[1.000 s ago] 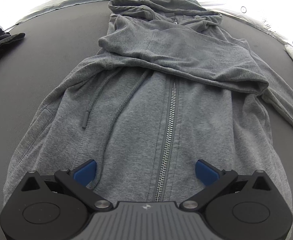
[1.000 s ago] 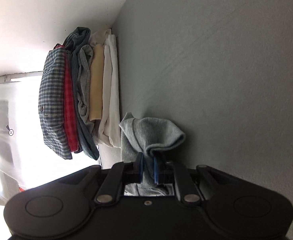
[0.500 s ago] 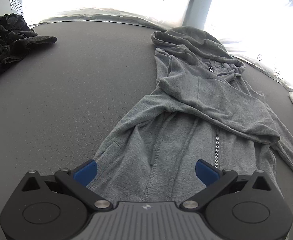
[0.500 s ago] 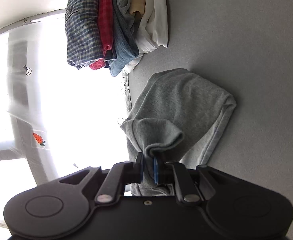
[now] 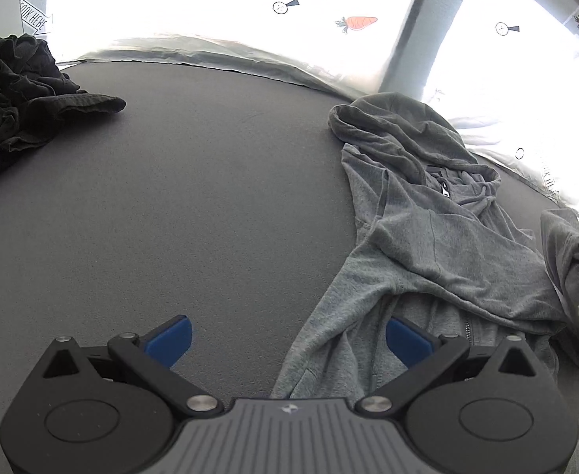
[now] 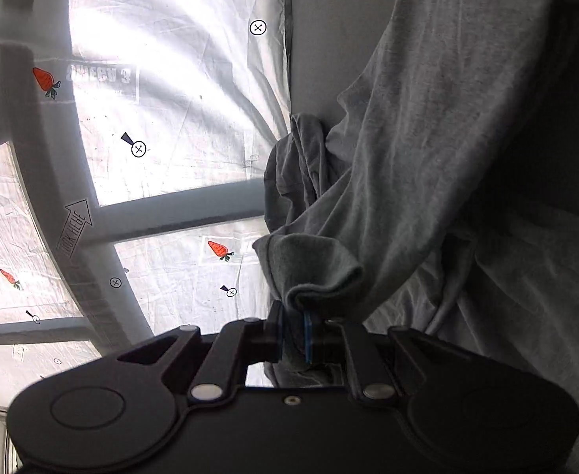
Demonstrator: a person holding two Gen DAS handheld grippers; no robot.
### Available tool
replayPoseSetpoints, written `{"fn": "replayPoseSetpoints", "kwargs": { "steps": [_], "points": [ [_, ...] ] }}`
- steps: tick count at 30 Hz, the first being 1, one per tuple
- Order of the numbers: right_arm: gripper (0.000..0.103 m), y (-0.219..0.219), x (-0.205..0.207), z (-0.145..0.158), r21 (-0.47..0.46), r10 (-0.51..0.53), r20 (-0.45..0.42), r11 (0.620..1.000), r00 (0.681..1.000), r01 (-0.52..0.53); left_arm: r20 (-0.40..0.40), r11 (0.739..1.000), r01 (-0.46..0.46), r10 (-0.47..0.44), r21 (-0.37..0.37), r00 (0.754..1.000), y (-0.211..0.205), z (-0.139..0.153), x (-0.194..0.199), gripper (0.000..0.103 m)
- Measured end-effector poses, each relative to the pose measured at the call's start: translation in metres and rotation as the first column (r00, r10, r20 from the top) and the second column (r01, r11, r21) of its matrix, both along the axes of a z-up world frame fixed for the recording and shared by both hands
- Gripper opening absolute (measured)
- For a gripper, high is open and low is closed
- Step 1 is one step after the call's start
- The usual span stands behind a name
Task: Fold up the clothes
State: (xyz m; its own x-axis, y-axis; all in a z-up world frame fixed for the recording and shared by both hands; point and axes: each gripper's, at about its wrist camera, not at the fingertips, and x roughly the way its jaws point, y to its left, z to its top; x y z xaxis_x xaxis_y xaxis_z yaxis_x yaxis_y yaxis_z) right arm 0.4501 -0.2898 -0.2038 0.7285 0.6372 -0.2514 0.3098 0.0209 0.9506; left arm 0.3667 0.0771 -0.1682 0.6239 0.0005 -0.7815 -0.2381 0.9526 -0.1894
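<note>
Hoodie (image 5: pixel 439 245) lies spread on the grey table (image 5: pixel 194 205) ahead and to the right of the left gripper (image 5: pixel 287 339), probably so that its sides can be folded inward. That gripper hangs above the near edge with its jaws wide apart and empty. The right gripper (image 6: pixel 293 335) is clamped on the sleeve cuff (image 6: pixel 309 268) just ahead of its fingertips, lifting the sleeve, I think to carry it across the body.

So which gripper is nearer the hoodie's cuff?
Right. The right gripper is shut on the cuff; the left gripper hangs open over the hoodie's hem, away from it.
</note>
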Motion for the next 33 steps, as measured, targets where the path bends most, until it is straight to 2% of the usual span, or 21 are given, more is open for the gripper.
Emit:
{"fn": "replayPoseSetpoints", "kwargs": {
  "steps": [4, 7, 8, 10, 12, 15, 17, 19, 21, 23, 25, 26, 28, 29, 30, 31, 32, 33],
  "points": [
    [0.010, 0.056, 0.028, 0.002, -0.017, 0.134, 0.026, 0.991, 0.991, -0.133, 0.001, 1.000, 0.002, -0.002, 0.014, 1.000, 0.021, -0.001, 0.013, 0.103],
    [0.012, 0.096, 0.044, -0.010, -0.040, 0.234, -0.016, 0.971, 0.972, -0.235, -0.027, 1.000, -0.012, 0.013, 0.024, 1.000, 0.034, -0.006, 0.024, 0.103],
    [0.016, 0.103, 0.046, -0.017, -0.036, 0.253, -0.044, 0.966, 0.966, -0.255, -0.038, 1.000, -0.019, 0.020, 0.020, 0.999, 0.036, -0.008, 0.028, 0.103],
    [0.028, 0.107, 0.045, -0.025, -0.043, 0.274, -0.082, 0.960, 0.958, -0.278, -0.060, 1.000, -0.015, 0.016, 0.011, 0.998, 0.037, -0.013, 0.030, 0.103],
    [0.055, 0.102, 0.039, -0.025, -0.069, 0.283, -0.092, 0.955, 0.955, -0.289, -0.084, 1.000, 0.010, -0.009, 0.009, 0.996, 0.032, -0.019, 0.032, 0.103],
    [0.071, 0.083, 0.030, -0.016, -0.120, 0.272, -0.071, 0.953, 0.960, -0.279, -0.103, 0.998, 0.054, -0.051, 0.019, 0.993, 0.021, -0.024, 0.031, 0.103],
    [0.081, 0.066, 0.022, -0.005, -0.188, 0.263, -0.049, 0.945, 0.963, -0.268, -0.098, 0.997, 0.070, -0.067, 0.024, 0.993, 0.016, -0.023, 0.031, 0.103],
    [0.086, 0.049, 0.012, 0.009, -0.291, 0.261, -0.017, 0.922, 0.965, -0.255, -0.077, 0.995, 0.092, -0.089, 0.035, 0.993, 0.009, -0.018, 0.029, 0.103],
    [0.093, 0.031, 0.000, 0.023, -0.405, 0.267, 0.018, 0.883, 0.964, -0.237, -0.059, 0.992, 0.115, -0.112, 0.052, 0.992, 0.003, -0.013, 0.027, 0.103],
    [0.100, 0.022, -0.004, 0.036, -0.612, 0.260, 0.035, 0.769, 0.965, -0.185, -0.056, 0.986, 0.147, -0.142, 0.084, 0.988, -0.007, -0.009, 0.027, 0.103],
    [0.102, 0.021, -0.008, 0.041, -0.793, 0.263, 0.032, 0.594, 0.964, -0.136, -0.062, 0.980, 0.177, -0.172, 0.094, 0.983, -0.015, -0.009, 0.028, 0.103],
    [0.102, 0.021, -0.010, 0.044, -0.864, 0.265, 0.030, 0.491, 0.964, -0.108, -0.065, 0.979, 0.186, -0.180, 0.087, 0.981, -0.017, -0.009, 0.029, 0.103],
    [0.102, 0.031, -0.011, 0.036, -0.970, 0.303, -0.014, 0.227, 0.953, -0.087, -0.065, 0.978, 0.200, -0.196, 0.056, 0.978, -0.021, -0.009, 0.032, 0.103],
    [0.102, 0.034, -0.014, 0.031, -0.989, 0.329, -0.047, 0.119, 0.943, -0.091, -0.065, 0.978, 0.206, -0.204, 0.040, 0.977, -0.023, -0.008, 0.033, 0.103],
    [0.102, 0.038, -0.015, 0.024, -0.995, 0.345, -0.079, 0.031, 0.935, -0.096, -0.064, 0.976, 0.214, -0.211, 0.030, 0.975, -0.025, -0.008, 0.035, 0.103],
    [0.102, 0.039, -0.015, 0.018, -0.995, 0.350, -0.098, -0.012, 0.932, -0.100, -0.063, 0.975, 0.220, -0.218, 0.025, 0.974, -0.027, -0.007, 0.037, 0.103],
    [0.103, 0.033, -0.022, 0.012, -0.994, 0.347, -0.110, -0.022, 0.931, -0.110, -0.059, 0.974, 0.227, -0.225, 0.020, 0.972, -0.029, -0.006, 0.038, 0.103],
    [0.103, 0.029, -0.022, 0.007, -0.993, 0.332, -0.115, -0.003, 0.936, -0.121, -0.055, 0.971, 0.239, -0.238, 0.020, 0.970, -0.031, -0.004, 0.040, 0.103]
  ]
}}
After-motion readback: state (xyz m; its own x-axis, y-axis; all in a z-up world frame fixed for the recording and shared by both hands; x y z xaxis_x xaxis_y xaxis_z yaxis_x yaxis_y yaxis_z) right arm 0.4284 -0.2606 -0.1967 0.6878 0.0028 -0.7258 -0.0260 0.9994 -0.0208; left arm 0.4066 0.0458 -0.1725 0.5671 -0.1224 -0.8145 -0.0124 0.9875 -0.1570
